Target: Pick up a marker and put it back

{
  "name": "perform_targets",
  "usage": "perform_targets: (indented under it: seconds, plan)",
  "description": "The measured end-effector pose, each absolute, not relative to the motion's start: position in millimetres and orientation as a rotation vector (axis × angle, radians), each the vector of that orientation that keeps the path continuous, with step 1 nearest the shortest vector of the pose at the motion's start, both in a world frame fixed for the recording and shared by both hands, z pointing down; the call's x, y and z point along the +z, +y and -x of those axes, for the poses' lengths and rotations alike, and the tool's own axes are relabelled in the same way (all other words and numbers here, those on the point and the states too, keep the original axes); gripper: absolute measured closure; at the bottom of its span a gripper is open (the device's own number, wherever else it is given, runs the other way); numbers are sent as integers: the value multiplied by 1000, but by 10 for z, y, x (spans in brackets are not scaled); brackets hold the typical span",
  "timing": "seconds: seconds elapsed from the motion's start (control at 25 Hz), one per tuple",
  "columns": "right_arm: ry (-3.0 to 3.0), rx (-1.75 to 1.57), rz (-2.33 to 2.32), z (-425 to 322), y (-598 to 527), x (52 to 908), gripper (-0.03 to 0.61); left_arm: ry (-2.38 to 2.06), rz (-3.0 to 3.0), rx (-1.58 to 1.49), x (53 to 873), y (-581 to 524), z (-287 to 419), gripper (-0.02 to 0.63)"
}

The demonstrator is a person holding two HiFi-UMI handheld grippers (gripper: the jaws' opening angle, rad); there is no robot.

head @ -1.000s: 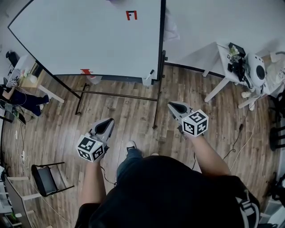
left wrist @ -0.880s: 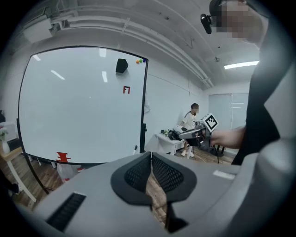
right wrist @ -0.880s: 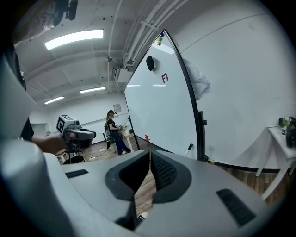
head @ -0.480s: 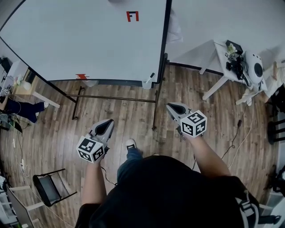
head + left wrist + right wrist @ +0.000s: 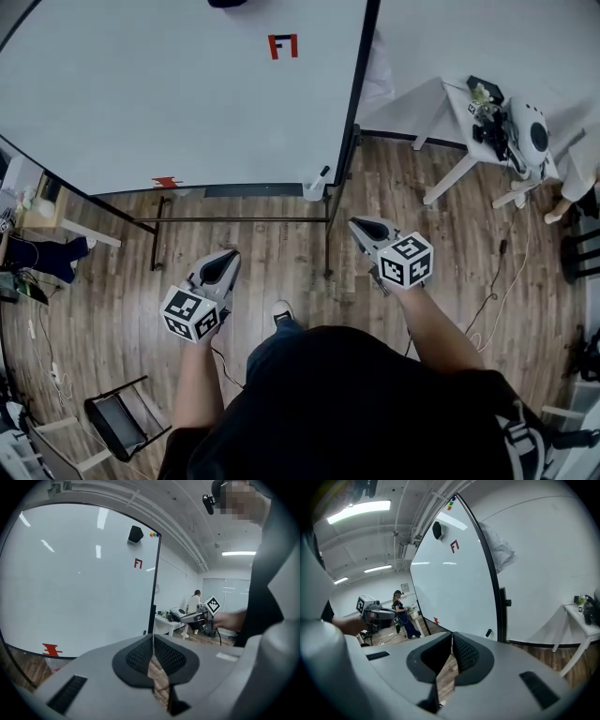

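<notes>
A black marker (image 5: 322, 173) stands in a small white holder (image 5: 313, 190) at the lower right corner of the big whiteboard (image 5: 187, 94). It shows as a small dark stub in the right gripper view (image 5: 488, 633) and the left gripper view (image 5: 144, 632). My left gripper (image 5: 225, 259) is held over the wooden floor, well short of the board, shut with nothing in it (image 5: 153, 637). My right gripper (image 5: 362, 226) hangs a little below and right of the marker, also shut and empty (image 5: 452, 637). Both point toward the board.
The board carries a red mark (image 5: 282, 45), a black eraser (image 5: 438, 529) and a rail and legs (image 5: 234, 220) on the floor. A white table with equipment (image 5: 506, 131) stands at the right, a folding chair (image 5: 117, 422) at lower left. A person (image 5: 404, 616) stands far off.
The whiteboard and its marker have come nearer and shifted right in the head view. Both grippers keep the same shut pose in front of the body.
</notes>
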State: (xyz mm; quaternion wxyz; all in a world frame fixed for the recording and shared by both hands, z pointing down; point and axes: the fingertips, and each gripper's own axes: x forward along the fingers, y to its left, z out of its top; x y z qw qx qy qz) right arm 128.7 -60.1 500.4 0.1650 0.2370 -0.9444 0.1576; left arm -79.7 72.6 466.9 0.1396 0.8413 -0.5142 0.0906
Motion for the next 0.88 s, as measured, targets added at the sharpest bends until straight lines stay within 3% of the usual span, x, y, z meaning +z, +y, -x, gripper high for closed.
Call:
perform_targets:
  seconds: [0.88]
  plan:
    - [-2593,440,-919,-755,-1088,4862,574,-1260,-2575,228,4671,-176,1533,595]
